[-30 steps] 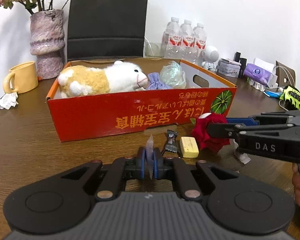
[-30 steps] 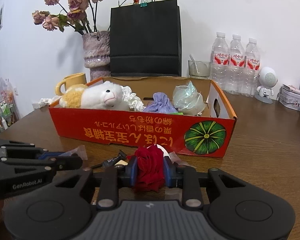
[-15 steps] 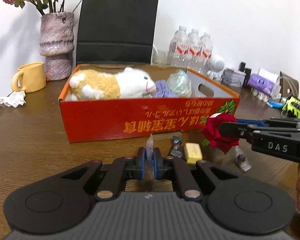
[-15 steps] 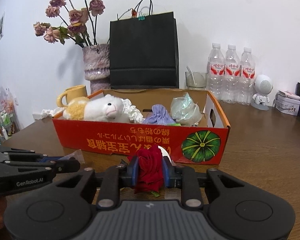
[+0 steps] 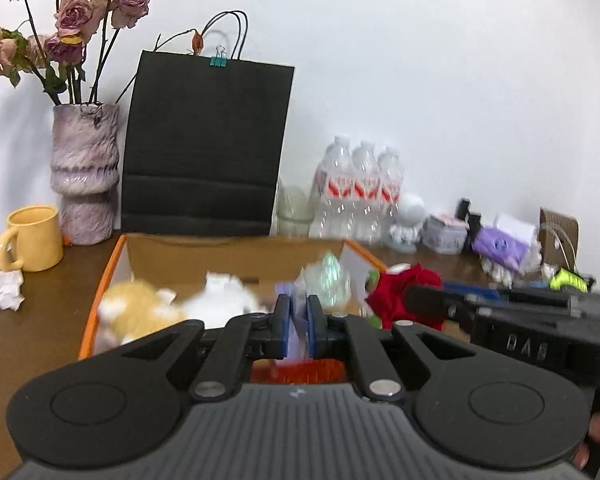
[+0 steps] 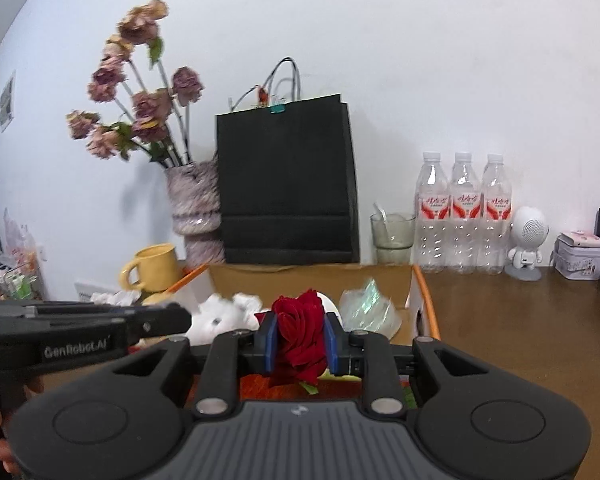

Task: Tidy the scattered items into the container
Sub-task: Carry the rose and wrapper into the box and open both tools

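My left gripper [image 5: 298, 326] is shut on a small clear plastic wrapper [image 5: 299, 320] and holds it above the front wall of the red cardboard box [image 5: 100, 280]. My right gripper [image 6: 300, 340] is shut on a red rose [image 6: 300, 332], also raised over the box's front edge [image 6: 426, 300]; the rose also shows in the left wrist view [image 5: 400, 292]. Inside the box lie a white and tan plush animal [image 5: 172, 308], a crumpled clear bag [image 6: 368, 308] and a purple cloth, mostly hidden. The left view is blurred.
Behind the box stand a black paper bag [image 5: 204, 144], a vase of dried roses [image 5: 86, 176], a yellow mug [image 5: 32, 238], three water bottles [image 6: 464, 216], a glass [image 6: 392, 236] and a small white robot figure [image 6: 526, 242]. Crumpled tissue [image 5: 4, 290] lies at the left.
Both grippers have risen from table level to above the box's front wall, carrying the wrapper and the rose. The items left on the table have dropped out of view.
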